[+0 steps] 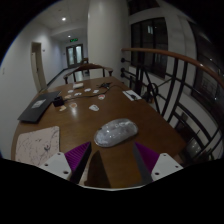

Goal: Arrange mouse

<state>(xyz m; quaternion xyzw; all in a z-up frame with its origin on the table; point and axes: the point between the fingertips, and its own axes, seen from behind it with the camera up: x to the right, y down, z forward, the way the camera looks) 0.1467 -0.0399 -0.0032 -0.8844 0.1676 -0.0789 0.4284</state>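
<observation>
A grey, speckled computer mouse lies on the brown wooden table, just ahead of my gripper and slightly between the fingertips' line. The gripper's two fingers with purple pads stand wide apart, open and empty, with bare table between them. The mouse touches neither finger.
A sheet of paper with drawings lies left of the fingers. A dark laptop sits further left. Small papers and cards are scattered across the far table. Chairs and a curved railing stand to the right; a white pillar stands beyond.
</observation>
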